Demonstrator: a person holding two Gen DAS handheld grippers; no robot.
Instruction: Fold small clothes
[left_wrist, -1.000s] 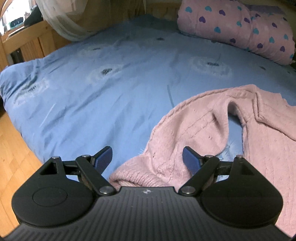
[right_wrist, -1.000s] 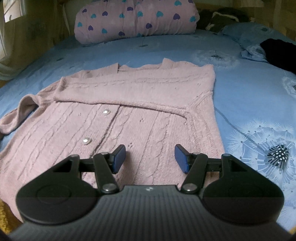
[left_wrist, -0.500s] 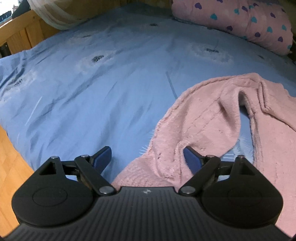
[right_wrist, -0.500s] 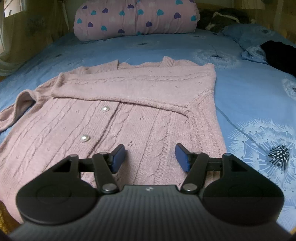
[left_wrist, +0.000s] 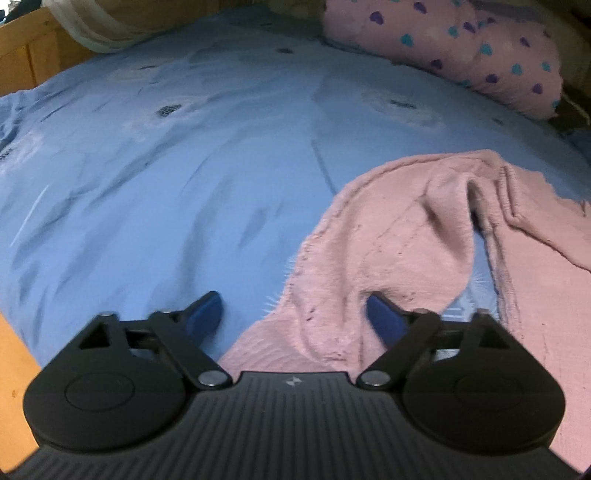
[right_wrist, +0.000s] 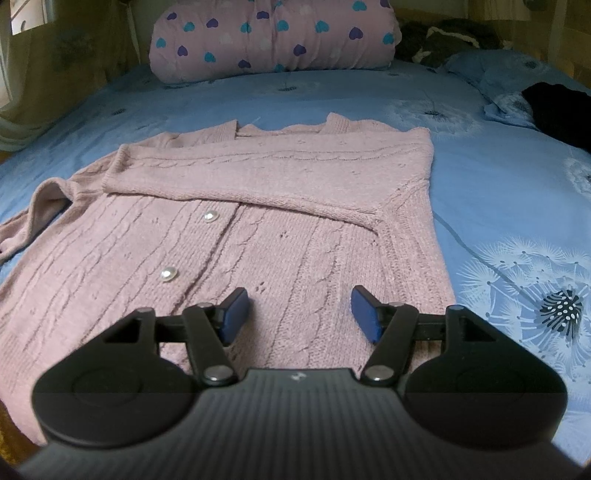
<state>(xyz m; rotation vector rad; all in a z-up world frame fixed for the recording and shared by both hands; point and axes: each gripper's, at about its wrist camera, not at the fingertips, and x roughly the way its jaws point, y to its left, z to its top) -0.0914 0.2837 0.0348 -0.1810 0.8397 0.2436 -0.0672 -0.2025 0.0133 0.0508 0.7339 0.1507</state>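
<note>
One pink knitted cardigan (right_wrist: 258, 236) lies flat on the bed (right_wrist: 480, 206), front side up, and serves as the reference landmark. Its right sleeve (right_wrist: 266, 173) is folded across the chest. Its left sleeve (left_wrist: 388, 251) trails outward onto the blue sheet in a loose curve, with a raised fold at mid-length.

Left hand-held gripper (left_wrist: 295, 314): the jaws have just been closing but stand apart. The sleeve's cuff end lies between them. The right pad (left_wrist: 384, 317) is at the knit or touching it; the left pad (left_wrist: 207, 310) stands clear over bare sheet. The fabric is not clamped.

Right hand-held gripper (right_wrist: 299, 314): the jaws stand moderately wide above the cardigan's lower front, nothing between the pads but the flat knit below.

Edges and open room: left of the cardigan, a broad stretch of bare sheet runs to the bed's edge, where a wooden floor (left_wrist: 14, 369) and a wooden frame (left_wrist: 33, 55) show. Right of the cardigan, bare sheet continues to a dark garment (right_wrist: 557, 110). Beyond the collar, free sheet extends to the pillow (right_wrist: 273, 37).

Count: one cardigan, two visible buttons (right_wrist: 210, 216), two sleeves, one heart-printed pillow, two hand-held grippers.
</note>
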